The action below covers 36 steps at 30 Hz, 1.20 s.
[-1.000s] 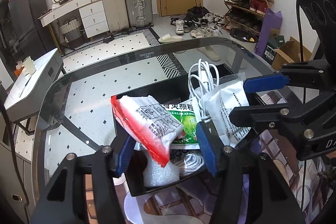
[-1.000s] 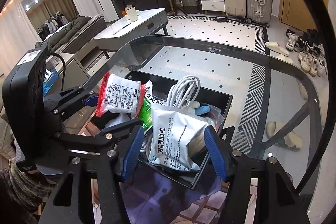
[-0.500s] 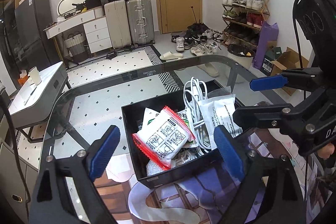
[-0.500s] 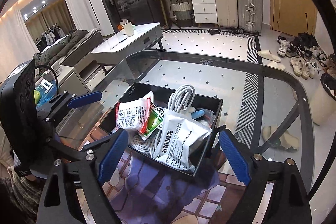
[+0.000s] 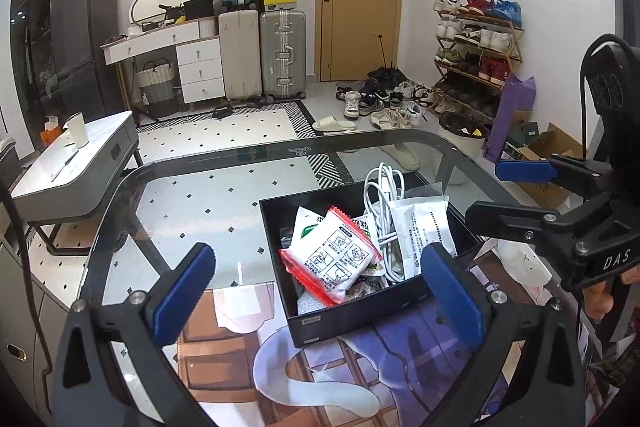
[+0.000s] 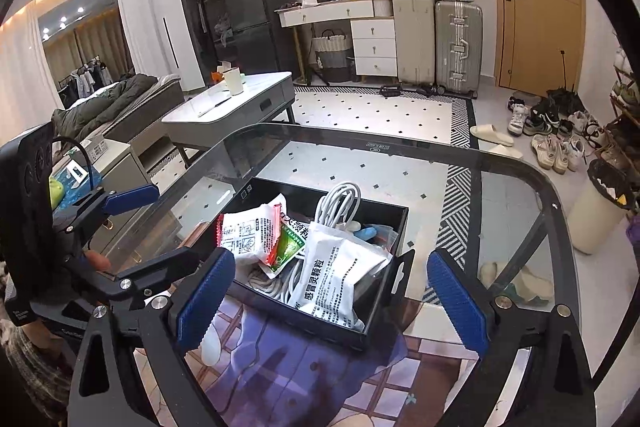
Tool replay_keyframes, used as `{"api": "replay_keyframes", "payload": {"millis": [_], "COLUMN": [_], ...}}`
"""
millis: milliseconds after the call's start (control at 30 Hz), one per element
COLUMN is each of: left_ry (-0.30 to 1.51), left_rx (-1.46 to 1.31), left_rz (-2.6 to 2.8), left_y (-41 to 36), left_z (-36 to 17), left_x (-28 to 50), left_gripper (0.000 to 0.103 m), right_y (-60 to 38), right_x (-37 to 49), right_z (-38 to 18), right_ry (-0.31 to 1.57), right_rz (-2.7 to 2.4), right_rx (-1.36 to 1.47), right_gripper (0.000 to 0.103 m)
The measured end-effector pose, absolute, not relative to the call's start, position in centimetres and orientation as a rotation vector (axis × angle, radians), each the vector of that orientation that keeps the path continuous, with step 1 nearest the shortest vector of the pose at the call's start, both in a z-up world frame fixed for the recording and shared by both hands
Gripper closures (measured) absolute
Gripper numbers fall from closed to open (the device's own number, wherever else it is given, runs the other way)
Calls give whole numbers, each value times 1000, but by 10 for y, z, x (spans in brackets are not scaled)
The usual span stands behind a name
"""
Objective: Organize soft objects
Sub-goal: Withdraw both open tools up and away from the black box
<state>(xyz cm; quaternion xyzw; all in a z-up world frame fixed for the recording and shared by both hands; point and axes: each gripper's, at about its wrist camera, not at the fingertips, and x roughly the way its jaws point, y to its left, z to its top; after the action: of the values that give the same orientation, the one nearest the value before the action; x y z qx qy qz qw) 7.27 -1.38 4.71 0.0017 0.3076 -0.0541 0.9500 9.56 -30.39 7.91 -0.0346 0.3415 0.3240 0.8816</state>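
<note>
Glass surface point(image 5: 240, 195) with rounded corners and a dark rim carries every task item; a printed mat point(image 6: 288, 359) covers its near part. Black open-topped box point(image 5: 348, 319) stands partly on that mat and holds all the soft goods. Left tool point(image 5: 316, 291), blue pads spread wide, hangs on the near side of the box, gripping nothing. Right tool point(image 6: 332, 299) is likewise spread wide and empty (its pads flank the box's near corner in its own view); from the left wrist it shows at the right edge, beside the box. White sachet with black printed text point(image 6: 340, 275) leans against the right side of the box interior. Red-edged white packet point(image 5: 332, 259) with line-drawn instructions lies on top at the left side, overlapping a green-and-white sachet point(image 6: 289, 247). Coiled white cable point(image 5: 382, 203) stands between the two white packs, its loop rising above the box wall. Bubble wrap point(image 5: 314, 303) shows beneath the red-edged packet, at the near wall. Small blue item point(image 6: 370, 231) lies behind the text sachet; its identity cannot be told.
</note>
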Motion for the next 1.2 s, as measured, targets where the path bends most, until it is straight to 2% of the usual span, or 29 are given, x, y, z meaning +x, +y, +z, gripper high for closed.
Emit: {"api": "replay_keyframes", "payload": {"millis": [400, 1200], "left_ry": [602, 535], "left_rx": [-47, -78], "left_rz": [-70, -38], "left_y": [5, 14], "left_z": [31, -5], "left_x": [57, 41], "left_gripper": [0, 0], "right_y": [-324, -330], "right_x": [82, 59], "right_z": [68, 18], "right_ry": [611, 548], "right_rz": [581, 505], "right_rx": [35, 10], "right_gripper": [2, 2]}}
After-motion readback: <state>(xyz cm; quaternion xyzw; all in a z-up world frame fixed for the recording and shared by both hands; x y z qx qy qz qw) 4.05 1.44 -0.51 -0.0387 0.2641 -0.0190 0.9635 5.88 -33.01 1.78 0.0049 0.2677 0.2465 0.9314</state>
